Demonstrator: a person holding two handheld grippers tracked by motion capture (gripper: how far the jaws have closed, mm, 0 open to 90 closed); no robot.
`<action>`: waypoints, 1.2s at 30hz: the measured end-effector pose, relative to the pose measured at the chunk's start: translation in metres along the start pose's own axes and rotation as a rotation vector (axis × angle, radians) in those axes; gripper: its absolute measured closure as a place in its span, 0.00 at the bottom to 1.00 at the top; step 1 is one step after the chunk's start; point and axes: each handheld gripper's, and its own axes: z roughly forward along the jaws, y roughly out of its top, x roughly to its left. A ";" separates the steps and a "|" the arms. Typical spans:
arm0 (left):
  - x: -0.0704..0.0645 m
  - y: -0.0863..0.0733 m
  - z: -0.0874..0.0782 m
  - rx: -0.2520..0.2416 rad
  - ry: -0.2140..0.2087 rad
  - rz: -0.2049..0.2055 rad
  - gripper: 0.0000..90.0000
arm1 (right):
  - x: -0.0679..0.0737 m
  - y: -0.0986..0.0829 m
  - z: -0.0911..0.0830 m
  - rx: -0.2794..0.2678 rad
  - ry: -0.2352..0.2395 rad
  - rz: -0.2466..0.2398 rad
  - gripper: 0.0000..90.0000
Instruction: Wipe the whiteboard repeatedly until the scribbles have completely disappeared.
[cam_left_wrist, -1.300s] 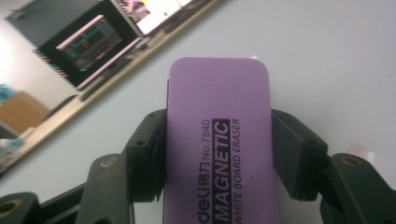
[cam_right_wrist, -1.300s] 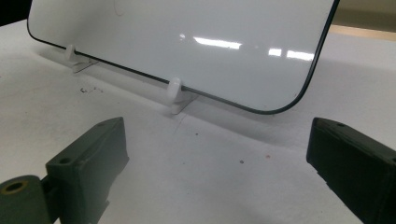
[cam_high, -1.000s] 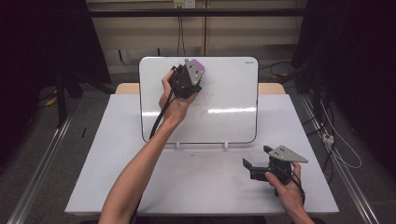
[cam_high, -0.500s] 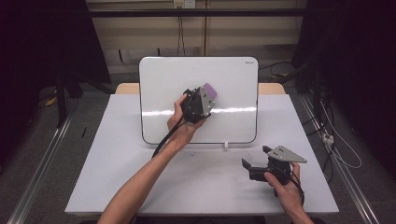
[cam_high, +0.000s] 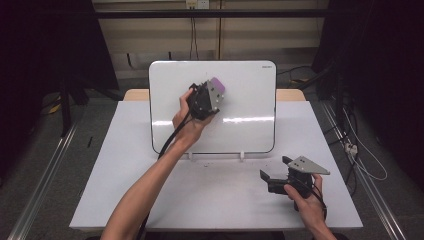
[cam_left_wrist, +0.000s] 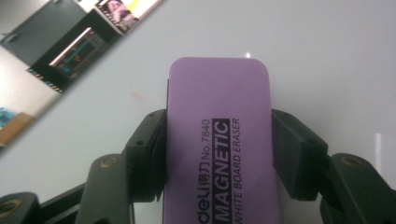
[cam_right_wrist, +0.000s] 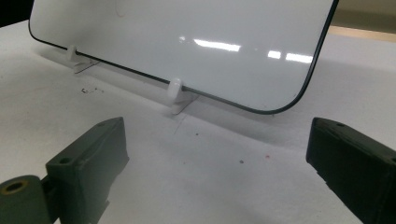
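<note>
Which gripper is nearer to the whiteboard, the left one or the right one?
Left. The left gripper holds the purple eraser against the whiteboard. The right gripper rests on the table in front of the board's lower right corner, apart from it.

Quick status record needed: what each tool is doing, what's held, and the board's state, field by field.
left tool: shut on the purple eraser, held against the whiteboard
right tool: open, holding nothing, low over the white table in front of the board
eraser: purple, printed "MAGNETIC WHITE BOARD ERASER", gripped by its long sides
whiteboard: propped on two white clips, surface mostly clean, a faint mark near the eraser
table: a few small specks near the board's foot
</note>
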 end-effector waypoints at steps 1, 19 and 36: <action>0.008 0.002 0.002 0.003 0.013 -0.007 0.46 | 0.000 0.000 0.000 0.000 0.000 0.000 0.06; 0.017 -0.013 -0.005 -0.001 0.041 -0.074 0.46 | 0.000 0.000 0.000 0.001 0.001 0.002 0.06; -0.088 -0.048 -0.036 -0.024 -0.119 0.116 0.46 | 0.002 0.000 0.002 0.007 0.000 -0.003 0.06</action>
